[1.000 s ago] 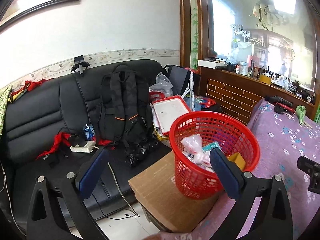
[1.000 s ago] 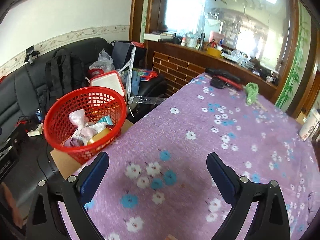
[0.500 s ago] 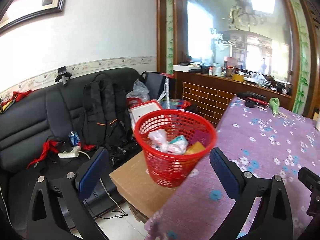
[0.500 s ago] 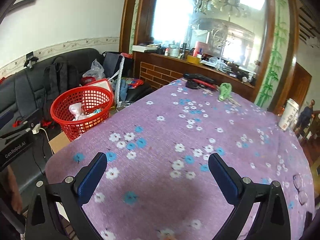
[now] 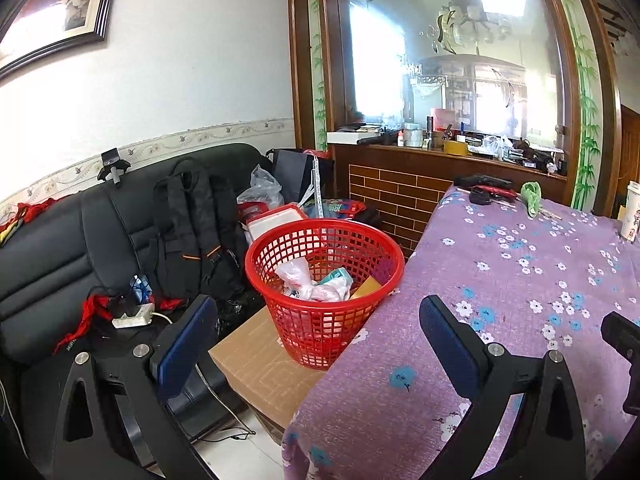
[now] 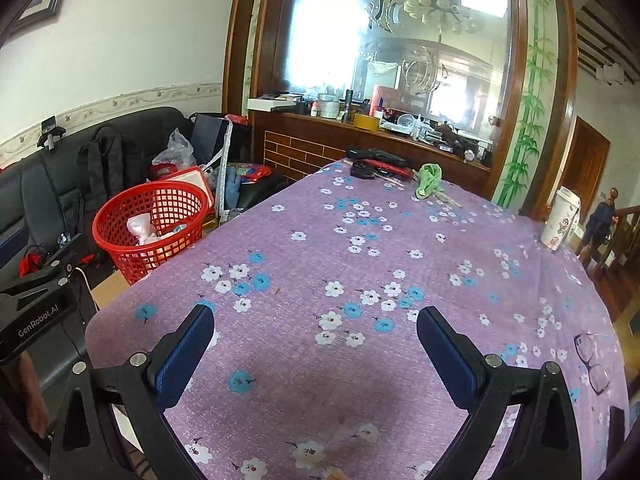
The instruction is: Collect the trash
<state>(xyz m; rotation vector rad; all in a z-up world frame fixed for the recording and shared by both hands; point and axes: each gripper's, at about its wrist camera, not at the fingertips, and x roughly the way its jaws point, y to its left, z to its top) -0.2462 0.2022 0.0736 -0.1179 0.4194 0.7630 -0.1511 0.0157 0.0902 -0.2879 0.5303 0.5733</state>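
- Purple floral tablecloth (image 6: pixel 360 248) covers the table, mostly bare in the near and middle part.
- Far end holds a green cloth (image 6: pixel 429 179); a cup (image 6: pixel 560 224) stands at the right edge.
- Red basket (image 5: pixel 324 292) of trash sits on a box (image 5: pixel 260 364) just off the left edge, sofa (image 5: pixel 60 240) beyond.
- Left gripper (image 5: pixel 316 344) and right gripper (image 6: pixel 314 354): jaws wide apart, empty.

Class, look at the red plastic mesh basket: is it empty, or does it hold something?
Not empty. The red plastic mesh basket stands upright, with crumpled pink and white wrappers piled at its bottom, well below the rim.
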